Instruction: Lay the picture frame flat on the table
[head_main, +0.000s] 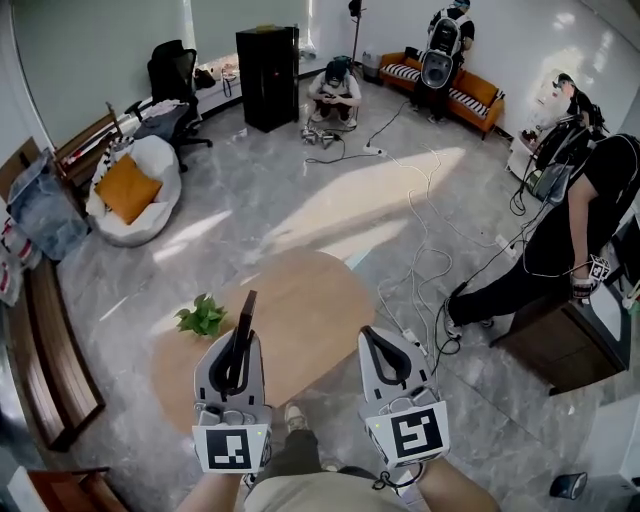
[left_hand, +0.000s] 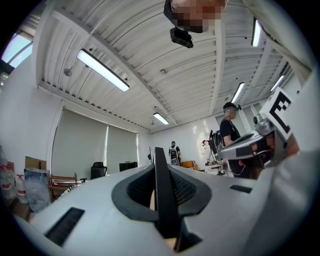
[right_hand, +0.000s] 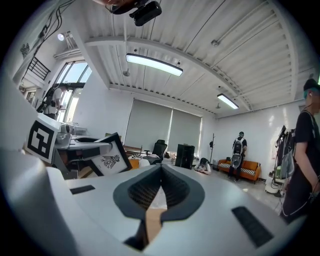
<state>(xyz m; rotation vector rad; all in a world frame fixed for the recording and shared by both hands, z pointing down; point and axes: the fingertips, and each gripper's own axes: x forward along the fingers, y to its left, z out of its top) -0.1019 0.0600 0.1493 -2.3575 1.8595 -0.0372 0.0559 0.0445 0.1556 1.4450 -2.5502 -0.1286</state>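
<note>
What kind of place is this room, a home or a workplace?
Probably a workplace lounge or lab used for recording, not a home. An orange sofa and an office chair stand on a wide stone-like floor, long cables run across it, and several people wear equipment.

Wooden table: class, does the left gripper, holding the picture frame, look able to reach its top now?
Probably yes: the left gripper holds the picture frame upright at the round wooden table, whose top ahead is bare; only the small green plant stands off to the left.
</note>
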